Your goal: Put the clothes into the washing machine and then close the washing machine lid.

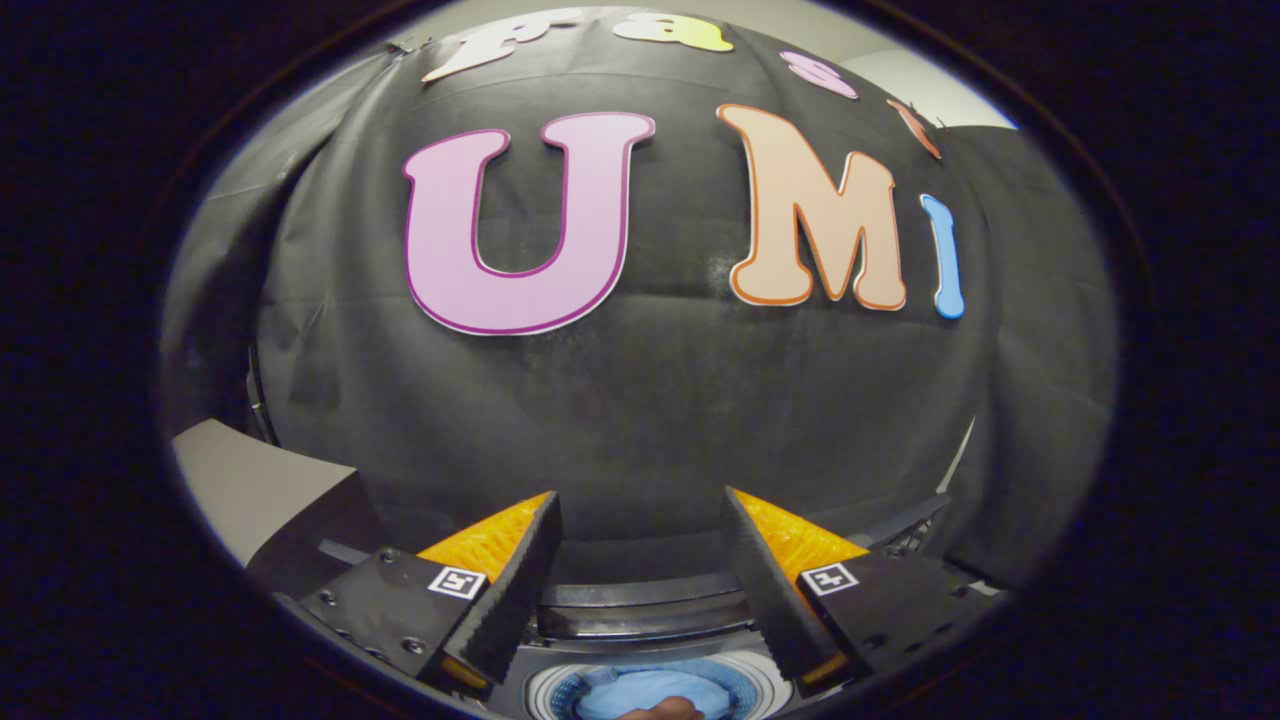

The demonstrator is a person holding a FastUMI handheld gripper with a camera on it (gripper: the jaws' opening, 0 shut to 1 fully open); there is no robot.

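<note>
My gripper (640,505) is open, its two fingers spread wide with nothing between them, pointing at the black cloth wall. Below and between the finger bases I see the round opening of the washing machine (560,690) with light blue clothes (650,690) lying inside the drum. The raised lid (640,610), a dark curved band, stands just behind the opening, between the fingers. A small brownish shape (660,710) sits on the blue cloth at the lowest part of the drum; what it is I cannot tell.
The black cloth wall (650,400) hangs close behind the machine. A grey panel (250,480) stands to the left of the fingers. Dark machine parts (900,530) show to the right beyond the right finger.
</note>
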